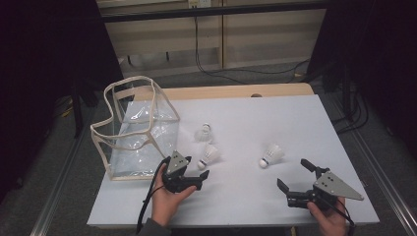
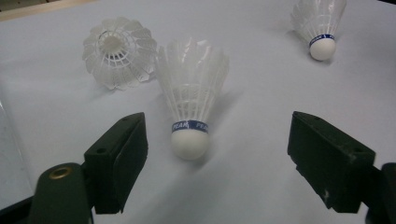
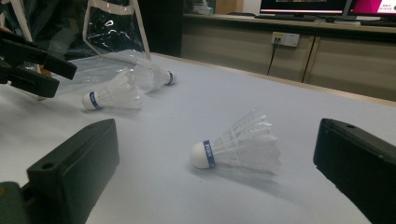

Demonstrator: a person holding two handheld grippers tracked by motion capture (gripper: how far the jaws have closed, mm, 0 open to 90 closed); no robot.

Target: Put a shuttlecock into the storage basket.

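The nearest shuttlecock (image 2: 191, 100) is being lined up between the spread, empty jaws of the left gripper (image 2: 212, 163), the right gripper (image 1: 296, 177) held wide open near another shuttlecock (image 1: 272, 155), so a short advance and a soft squeeze at the cork seem called for next.

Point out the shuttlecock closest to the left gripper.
The middle shuttlecock, cork toward the open left gripper. The others lie farther off: one beyond it, one before the right gripper.

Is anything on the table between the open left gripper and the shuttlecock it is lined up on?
Nothing visible. In the left gripper view the nearest shuttlecock lies cork-first between the open jaws of the left gripper, with bare white table in the gap. The second shuttlecock lies beyond it, not in the path.
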